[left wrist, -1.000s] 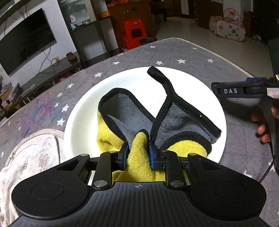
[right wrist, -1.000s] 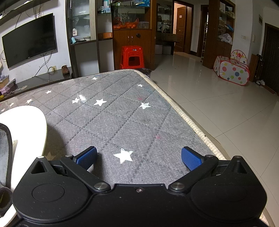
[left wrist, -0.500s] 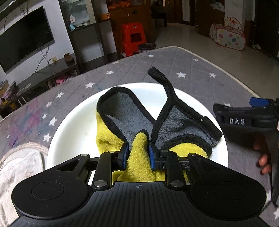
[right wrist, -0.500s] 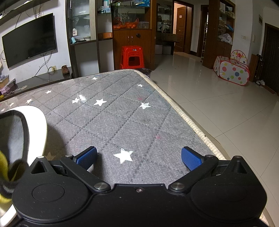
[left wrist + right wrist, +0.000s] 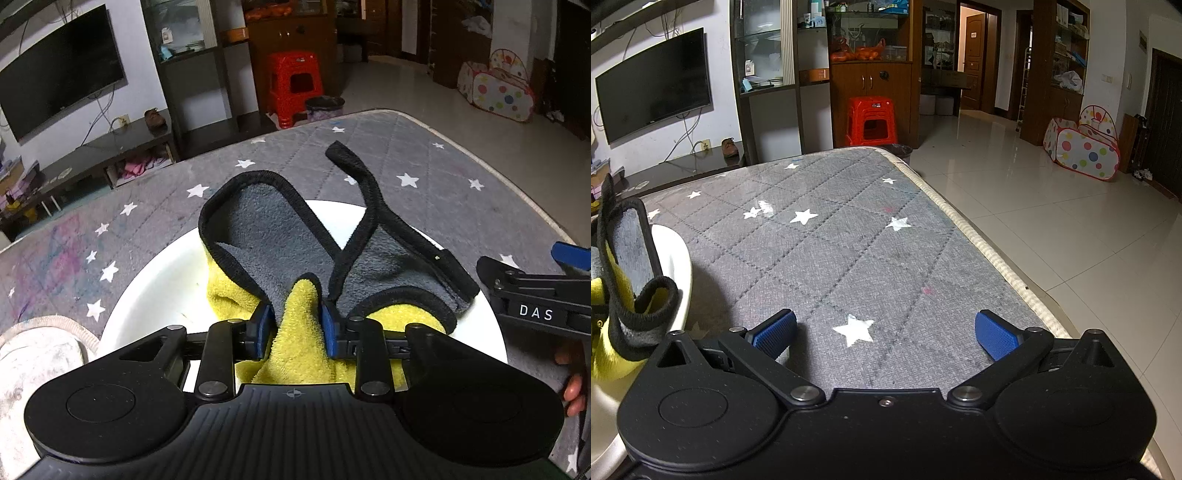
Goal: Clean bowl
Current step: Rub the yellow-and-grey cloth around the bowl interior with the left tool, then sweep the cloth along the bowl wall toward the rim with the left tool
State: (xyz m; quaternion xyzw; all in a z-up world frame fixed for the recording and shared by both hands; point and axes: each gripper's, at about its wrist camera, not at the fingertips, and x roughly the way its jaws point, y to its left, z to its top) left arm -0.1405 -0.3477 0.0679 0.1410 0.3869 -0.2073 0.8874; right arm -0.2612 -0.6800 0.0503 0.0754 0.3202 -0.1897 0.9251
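Far left, in my left cam: a whitish cloth [image 5: 33, 365] w/ a beige hem lies on the grey star-print mat [image 5: 436, 155], just beside the white bowl [image 5: 147, 284]. The bowl sits on the mat right in front of me.

My left gripper [image 5: 295, 325] is clamped on the cloth [image 5: 295, 306]: blue pads pinch a bunched yellow fold betw. them. The cloth is yellow on one side, grey on the other, w/ black edging. It rises from the bowl; grey flaps spread to either side and one black-edged strip sticks up toward the far rim. Its lower yellow part looks to rest inside the bowl, but my own body hides the near bit. A few small dark specks show on the bowl's inner wall, left of the cloth.

Right of the bowl, my right gripper [image 5: 546, 291] shows side-on, marked DAS, held by a hand [image 5: 572, 380] at the frame edge, near the bowl's right rim; touching or not, can't tell.

In my right cam the bowl [image 5: 681, 273] and cloth [image 5: 631, 251] sit at the far left edge. My right gripper [image 5: 886, 332] has its blue pads spread wide w/ nothing betw. them, only mat [image 5: 849, 240] under. Beyond the mat's edge: tiled floor [image 5: 1052, 229], a red stool [image 5: 871, 122], a dotted play tent [image 5: 1086, 147].
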